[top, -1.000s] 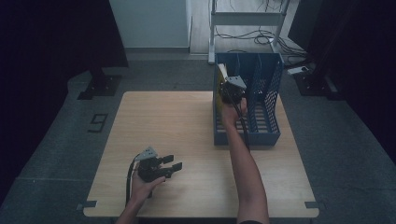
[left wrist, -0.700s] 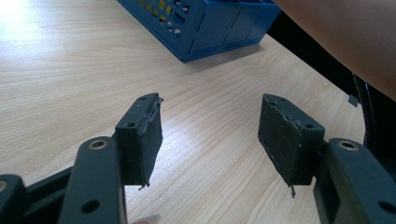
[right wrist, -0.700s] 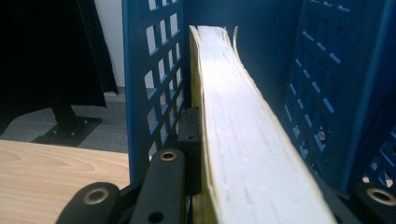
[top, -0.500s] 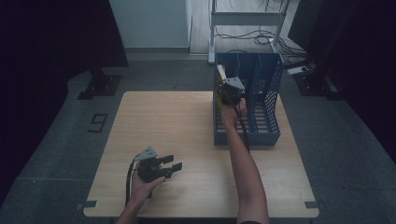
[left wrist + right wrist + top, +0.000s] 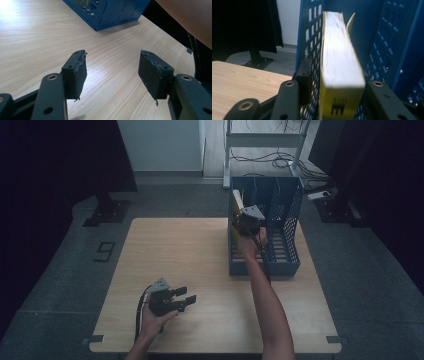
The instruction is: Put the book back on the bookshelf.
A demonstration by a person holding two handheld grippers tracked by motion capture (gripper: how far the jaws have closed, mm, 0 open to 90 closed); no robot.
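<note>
A thick book (image 5: 339,62) with a yellow cover and pale page edges stands upright in the left compartment of a blue mesh file rack (image 5: 286,222). From above, the book (image 5: 234,205) leans at the rack's left wall. My right gripper (image 5: 246,222) reaches into that compartment. Its jaws have just been opening, and the book is still between them (image 5: 338,75). The left pad (image 5: 304,72) sits outside the mesh wall (image 5: 309,30). My left gripper (image 5: 186,300) lies low over the table's near left part, open and holding nothing (image 5: 112,72).
The wooden table (image 5: 175,245) is bare between the left gripper and the rack. The rack's near corner (image 5: 112,12) shows ahead of the left gripper, with the person's right forearm (image 5: 190,15) beside it. A metal shelf frame (image 5: 265,140) and cables stand behind the table.
</note>
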